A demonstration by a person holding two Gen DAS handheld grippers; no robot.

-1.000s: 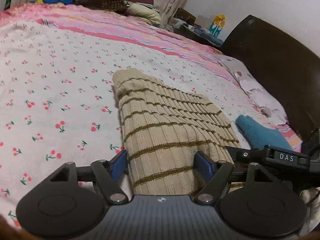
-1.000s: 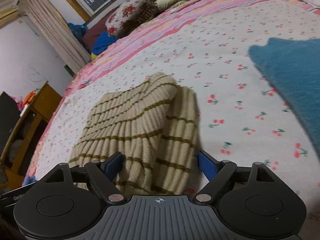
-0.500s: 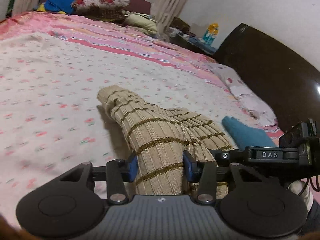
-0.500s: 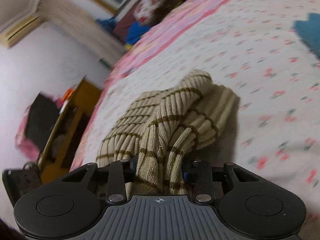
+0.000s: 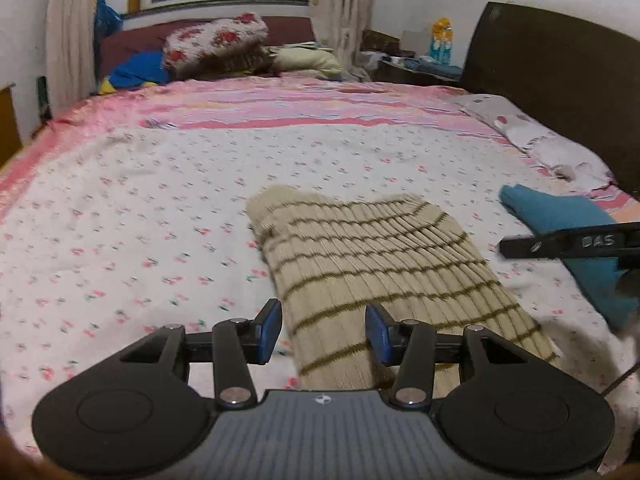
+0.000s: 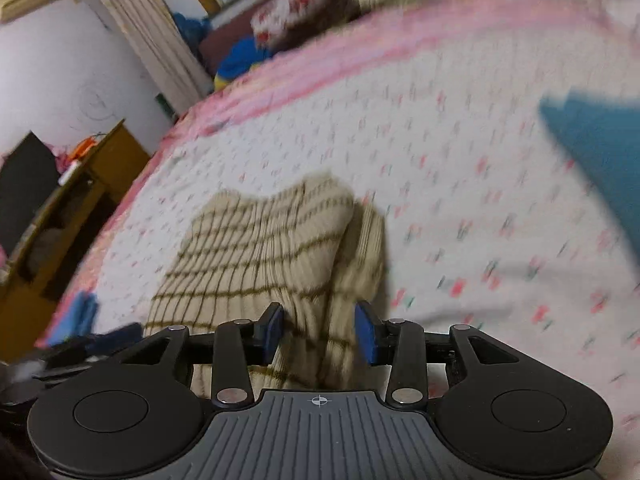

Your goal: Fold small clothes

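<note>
A beige ribbed knit garment with olive stripes (image 5: pixel 372 264) lies on the floral bedsheet, folded over on itself. My left gripper (image 5: pixel 324 330) is open, its blue pads (image 5: pixel 269 330) either side of the garment's near edge with gaps showing. In the right wrist view the same garment (image 6: pixel 264 252) lies ahead, and my right gripper (image 6: pixel 320 332) is open over its near end, pads apart from the cloth. The right gripper's arm shows at the right of the left wrist view (image 5: pixel 568 242).
A teal folded cloth (image 5: pixel 572 232) lies on the bed to the right, also in the right wrist view (image 6: pixel 600 148). A dark headboard (image 5: pixel 560 80) and pillows (image 5: pixel 536 140) stand at the right. A wooden desk (image 6: pixel 64 216) stands left of the bed.
Both grippers were shut on the garment's near edge half a second ago and have opened. The garment now lies flatter on the bed, and both cameras have tilted up.
</note>
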